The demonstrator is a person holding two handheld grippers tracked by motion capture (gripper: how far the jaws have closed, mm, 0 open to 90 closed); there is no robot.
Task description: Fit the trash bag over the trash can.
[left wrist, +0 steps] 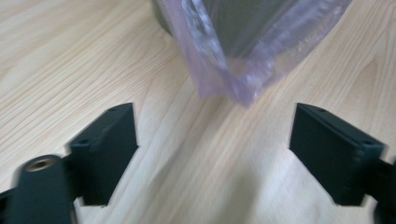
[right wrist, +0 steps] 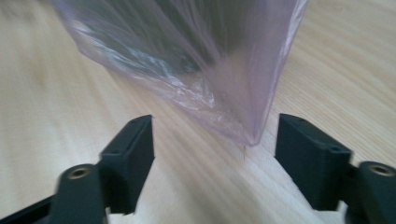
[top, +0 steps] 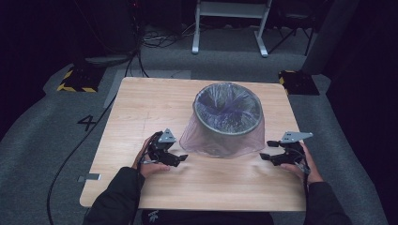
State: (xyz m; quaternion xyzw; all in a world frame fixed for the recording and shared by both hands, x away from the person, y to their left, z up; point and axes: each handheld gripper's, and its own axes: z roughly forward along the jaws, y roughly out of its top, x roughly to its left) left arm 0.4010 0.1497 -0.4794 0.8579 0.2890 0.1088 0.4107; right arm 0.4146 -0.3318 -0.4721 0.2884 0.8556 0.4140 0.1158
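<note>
a round grey bin [top: 228,123] lined with a thin, crinkled lilac plastic bag [top: 199,136] draped over its sides stands mid-table [top: 141,108], between the left gripper [top: 179,159] and right gripper [top: 266,156], both jaws wide and empty.

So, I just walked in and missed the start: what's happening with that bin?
A person at a wooden table holds a gripper in each hand, one on either side of a round bin lined with a thin purple bag whose edge hangs down outside. The left gripper and right gripper both stand open, aimed at the bag's low corners near the tabletop. Neither has hold of the plastic yet.
</note>
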